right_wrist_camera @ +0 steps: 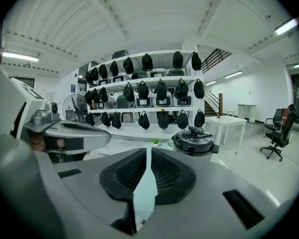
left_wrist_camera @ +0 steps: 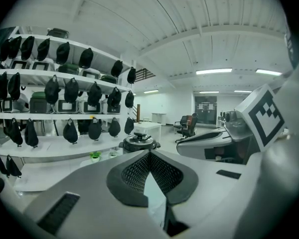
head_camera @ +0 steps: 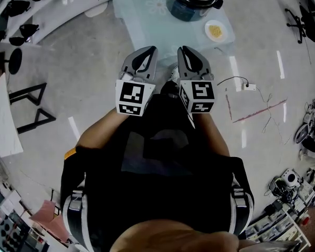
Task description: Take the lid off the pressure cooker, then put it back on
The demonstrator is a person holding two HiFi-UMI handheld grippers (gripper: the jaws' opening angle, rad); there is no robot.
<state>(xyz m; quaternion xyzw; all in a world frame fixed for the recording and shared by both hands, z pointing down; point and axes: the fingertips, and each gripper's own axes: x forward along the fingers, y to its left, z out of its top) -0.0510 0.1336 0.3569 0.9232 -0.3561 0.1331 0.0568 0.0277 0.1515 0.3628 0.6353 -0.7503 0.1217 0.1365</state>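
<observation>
Shelves (left_wrist_camera: 55, 113) hung with dark pouches (left_wrist_camera: 52, 89) are seen at the far left. The left gripper (head_camera: 150, 49) is held close before the person (head_camera: 163, 156) and is pointed toward the far table (head_camera: 139, 20). Its fingers (left_wrist_camera: 134, 176) are pressed together at the tips, and nothing is caught between them.

On the far part of the table the cooker (head_camera: 191, 3) is set, ahead of both grippers, a little to the right, and well apart from them. The lid (right_wrist_camera: 193, 136) is seated on the cooker, its knob upward, and is touched by neither gripper. A small plant (right_wrist_camera: 156, 141) is seen on the table just left of the cooker.

The right gripper (head_camera: 183, 49) is held just beside the left one, level with it and pointed the same way, with a narrow gap left between the two. Its fingers (right_wrist_camera: 164, 176) are likewise closed tip to tip, and nothing is pinched between them.

A plate (head_camera: 218, 31) with something yellow on it lies on the table, near the cooker, to its right and on the nearer side. On the floor to the right, a thin cable (head_camera: 236, 79) is run to a small white box (head_camera: 250, 87), and red lines (head_camera: 257, 112) are marked beside it. At the far right a white desk (right_wrist_camera: 228, 120) and an office chair (right_wrist_camera: 278, 129) are seen.
</observation>
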